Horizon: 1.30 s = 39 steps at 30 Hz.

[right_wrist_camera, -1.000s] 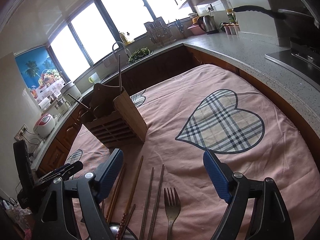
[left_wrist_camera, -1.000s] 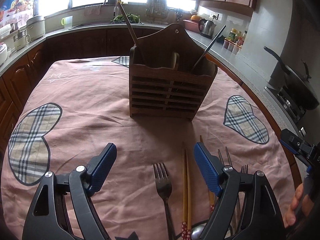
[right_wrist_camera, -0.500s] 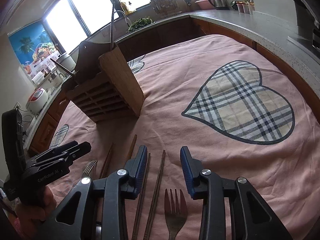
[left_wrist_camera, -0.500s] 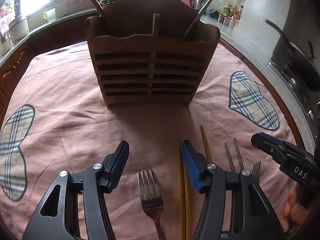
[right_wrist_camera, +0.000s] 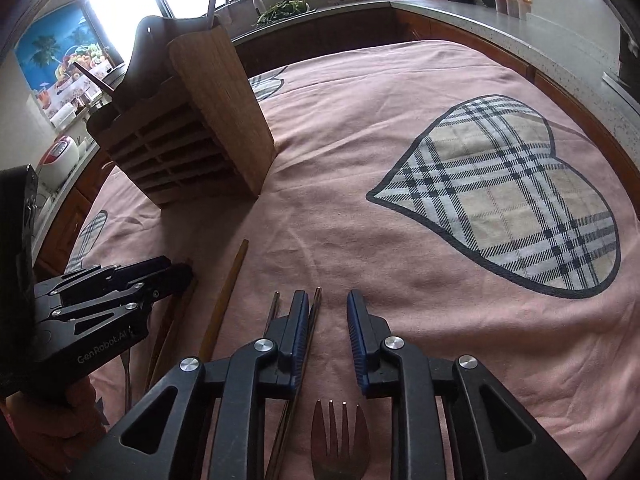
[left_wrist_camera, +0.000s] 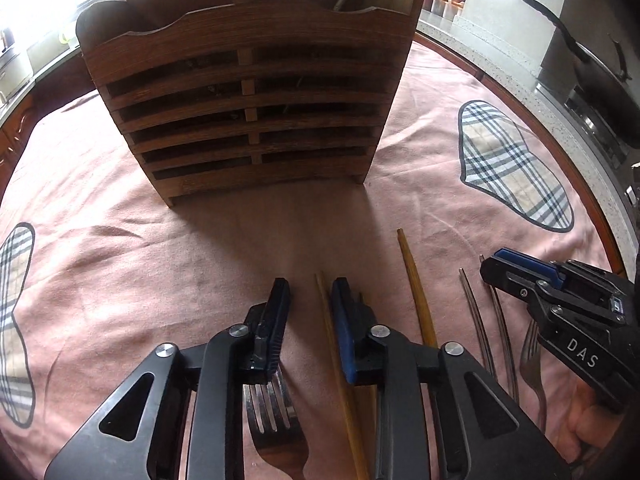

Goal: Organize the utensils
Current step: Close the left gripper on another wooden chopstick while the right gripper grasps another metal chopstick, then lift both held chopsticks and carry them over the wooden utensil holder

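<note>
A slatted wooden utensil holder (left_wrist_camera: pixel 248 96) stands on the pink cloth, with a few utensils in it; it also shows in the right wrist view (right_wrist_camera: pixel 192 128). My left gripper (left_wrist_camera: pixel 308 292) hovers low over a metal fork (left_wrist_camera: pixel 276 424) and wooden chopsticks (left_wrist_camera: pixel 340 380), jaws narrowly apart, holding nothing. My right gripper (right_wrist_camera: pixel 328 304) is likewise narrowly open above a second fork (right_wrist_camera: pixel 340 436) and metal chopsticks (right_wrist_camera: pixel 312 320). Each gripper shows in the other's view, the right (left_wrist_camera: pixel 560 300) and the left (right_wrist_camera: pixel 104 300).
A single wooden chopstick (left_wrist_camera: pixel 416 288) and metal chopsticks (left_wrist_camera: pixel 476 320) lie between the grippers. The pink tablecloth (right_wrist_camera: pixel 400 160) has plaid hearts. A countertop (right_wrist_camera: pixel 500 12) with a kettle rings the table; a wok (left_wrist_camera: pixel 600 80) sits at right.
Both grippers have dropped lower and forward toward the holder. Both sets of jaws have narrowed from wide open to a small gap.
</note>
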Available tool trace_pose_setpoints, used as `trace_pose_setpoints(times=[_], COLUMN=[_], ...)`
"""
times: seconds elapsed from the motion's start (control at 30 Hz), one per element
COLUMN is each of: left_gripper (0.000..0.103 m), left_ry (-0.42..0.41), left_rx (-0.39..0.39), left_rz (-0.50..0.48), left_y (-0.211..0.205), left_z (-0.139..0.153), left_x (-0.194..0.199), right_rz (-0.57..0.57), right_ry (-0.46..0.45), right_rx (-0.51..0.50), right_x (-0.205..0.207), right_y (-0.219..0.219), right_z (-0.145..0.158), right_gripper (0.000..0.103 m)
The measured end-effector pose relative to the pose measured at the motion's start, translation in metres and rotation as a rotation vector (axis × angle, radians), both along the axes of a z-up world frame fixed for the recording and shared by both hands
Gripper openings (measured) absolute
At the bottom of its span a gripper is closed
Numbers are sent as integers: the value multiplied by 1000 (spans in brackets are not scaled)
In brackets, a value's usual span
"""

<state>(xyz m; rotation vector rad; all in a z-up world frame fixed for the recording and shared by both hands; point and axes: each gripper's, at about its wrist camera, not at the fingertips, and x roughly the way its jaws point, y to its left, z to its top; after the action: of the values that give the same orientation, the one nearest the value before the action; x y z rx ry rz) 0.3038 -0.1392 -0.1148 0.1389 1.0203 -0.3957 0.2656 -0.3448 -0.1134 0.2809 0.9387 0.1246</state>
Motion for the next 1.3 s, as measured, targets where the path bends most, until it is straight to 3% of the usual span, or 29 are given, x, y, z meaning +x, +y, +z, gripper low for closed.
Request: trace_pose_setpoints(times=[0.1,0.23,0.73,1.3], left_gripper=[6,5,4,4], left_ry=[23,23,-50,-183], left_rx=[-39,-66,-226,-320], left_rz=[-14,-14,47,60], left_y=[2,6,56,85], left_z=[1,4,56,119], left_x=[1,-2,-30,-86], right_rz=[6,11,-11,-24], right_ry=[3,1,-113,-273], right_rx=[5,17,105,127], right_x=[0,3,-24,-73], right_y=[1,4,-3,-7], right_z=[-1,0,42,105], right_gripper=[7,4,3,2])
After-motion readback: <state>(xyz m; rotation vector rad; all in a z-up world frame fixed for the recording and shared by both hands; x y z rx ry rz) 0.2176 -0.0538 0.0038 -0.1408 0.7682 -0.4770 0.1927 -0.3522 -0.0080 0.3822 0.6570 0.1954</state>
